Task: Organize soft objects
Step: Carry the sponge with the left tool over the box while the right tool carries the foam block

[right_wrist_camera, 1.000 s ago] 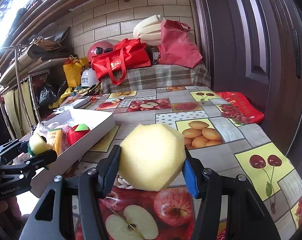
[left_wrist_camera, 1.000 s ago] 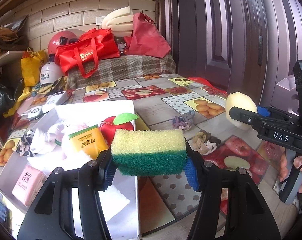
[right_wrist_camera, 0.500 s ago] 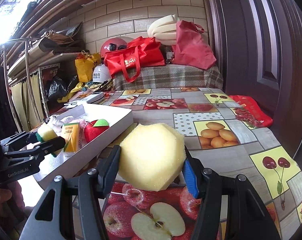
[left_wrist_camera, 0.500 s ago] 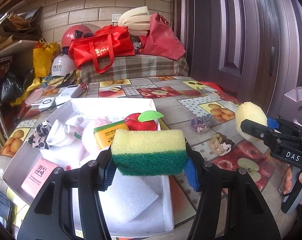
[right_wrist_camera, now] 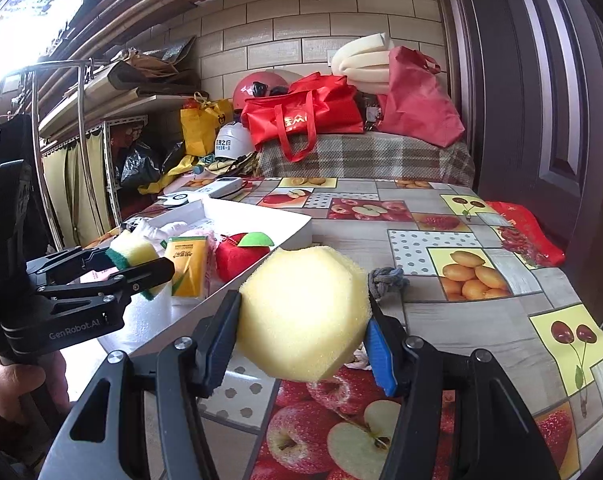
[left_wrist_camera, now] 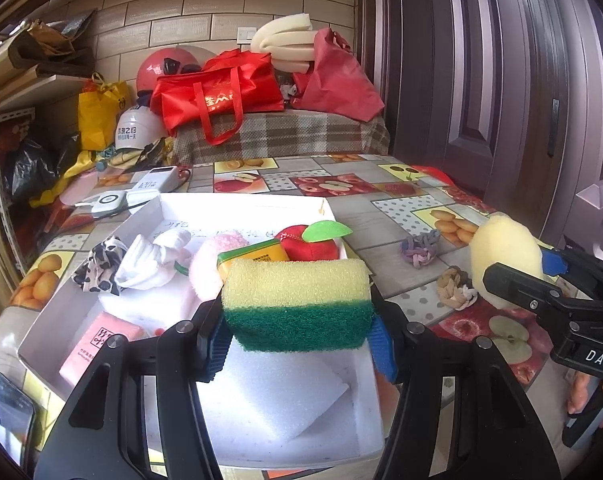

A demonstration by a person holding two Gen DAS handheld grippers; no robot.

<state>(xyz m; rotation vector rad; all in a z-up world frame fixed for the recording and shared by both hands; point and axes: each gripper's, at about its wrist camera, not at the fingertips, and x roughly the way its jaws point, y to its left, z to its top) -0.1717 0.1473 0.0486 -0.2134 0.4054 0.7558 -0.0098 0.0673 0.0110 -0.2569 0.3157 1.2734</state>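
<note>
- The left tongs (left_wrist_camera: 297, 332) are closed on a yellow-and-green scouring sponge (left_wrist_camera: 297, 304), which is squeezed at both ends by the blue pads and held above the near part of the white box (left_wrist_camera: 237, 208).
- The right tongs (right_wrist_camera: 301, 344) are closed on a round yellow foam sponge (right_wrist_camera: 303, 312); it is carried over the bench (right_wrist_camera: 481, 248), just right of the box's edge (not yet over it).
- Inside the box, a white foam slab (left_wrist_camera: 269, 400) is seen at 6 o'clock from the scouring sponge, a red felt apple (left_wrist_camera: 309, 242) and a yellow carton (left_wrist_camera: 257, 254) at 12 o'clock, and a pink packet (left_wrist_camera: 101, 340) at 8 o'clock.
- Two knotted fabric rings (left_wrist_camera: 419, 246) are left on the bench at 2 o'clock from the box.
- The step in hand is judged to be placing both sponges in the box.
- The scouring sponge is best lowered flat onto the bare foam slab before the tongs are opened, so that it is not tipped against the carton.
- The round sponge should be brought over the wall towards 9 o'clock, clear of the left tongs, and released only once it is well inside.
</note>
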